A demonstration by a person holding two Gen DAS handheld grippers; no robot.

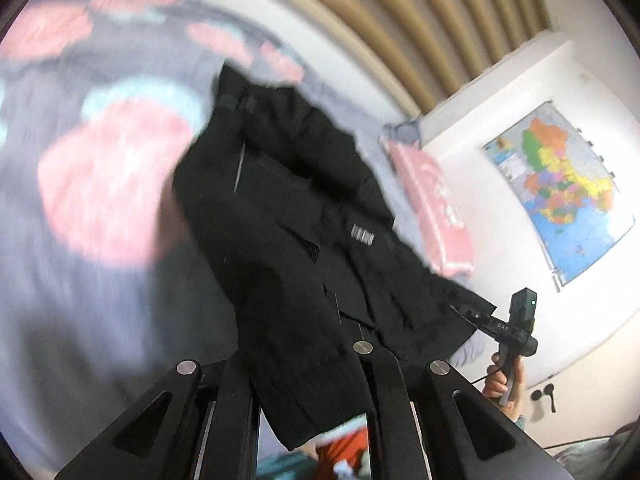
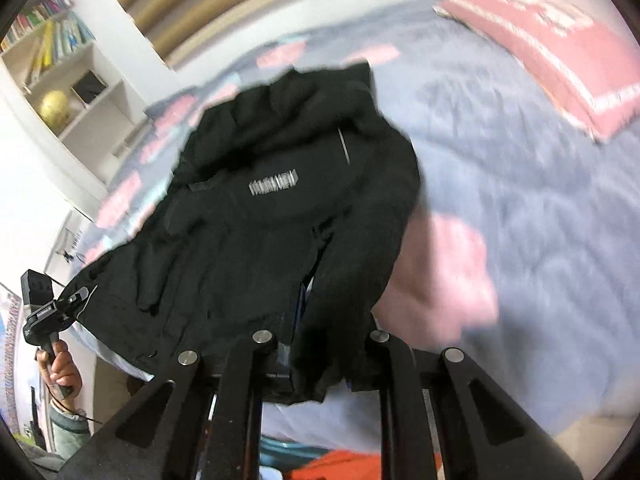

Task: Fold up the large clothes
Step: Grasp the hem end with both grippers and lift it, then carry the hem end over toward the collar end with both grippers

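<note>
A large black jacket (image 1: 304, 216) with a white barcode print hangs stretched between both grippers above the bed; it also shows in the right wrist view (image 2: 272, 216). My left gripper (image 1: 312, 364) is shut on one corner of the jacket's edge. My right gripper (image 2: 320, 344) is shut on the other corner. The right gripper also shows in the left wrist view (image 1: 476, 316), pinching the fabric. The left gripper also shows in the right wrist view (image 2: 76, 298), doing the same. The fingertips are hidden under the cloth.
The bed (image 2: 520, 184) has a grey-blue cover with pink flowers. A pink pillow (image 2: 552, 48) lies near the slatted headboard (image 1: 420, 20). A map (image 1: 560, 192) hangs on the wall. A bookshelf (image 2: 60, 64) stands at the left. Orange cloth (image 2: 344, 464) lies below.
</note>
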